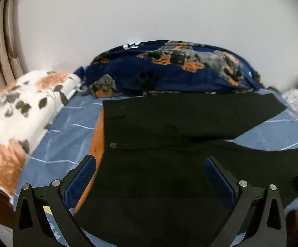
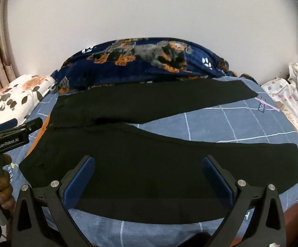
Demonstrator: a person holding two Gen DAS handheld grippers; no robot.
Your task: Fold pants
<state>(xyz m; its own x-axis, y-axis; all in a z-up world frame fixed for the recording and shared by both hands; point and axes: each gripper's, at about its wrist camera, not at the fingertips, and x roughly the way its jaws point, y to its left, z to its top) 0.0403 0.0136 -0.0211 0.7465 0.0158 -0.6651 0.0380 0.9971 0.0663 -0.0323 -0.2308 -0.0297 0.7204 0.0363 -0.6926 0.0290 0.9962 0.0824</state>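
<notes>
Black pants (image 2: pixel 149 170) lie flat on the blue checked bed sheet (image 2: pixel 221 121), waistband at the left, both legs spread apart and running to the right. In the left wrist view the pants (image 1: pixel 169 127) show a silver waist button (image 1: pixel 113 145). My left gripper (image 1: pixel 150 164) is open and empty, hovering over the waist end. It also shows at the left edge of the right wrist view (image 2: pixel 15 131). My right gripper (image 2: pixel 149 164) is open and empty above the near leg.
A navy dog-print blanket (image 2: pixel 149 61) is heaped at the far side of the bed against a white wall. A white floral pillow (image 1: pixel 15 119) lies at the left. A pale dotted cloth (image 2: pixel 293 94) lies at the right. Pink curtains (image 1: pixel 2 41) hang at the far left.
</notes>
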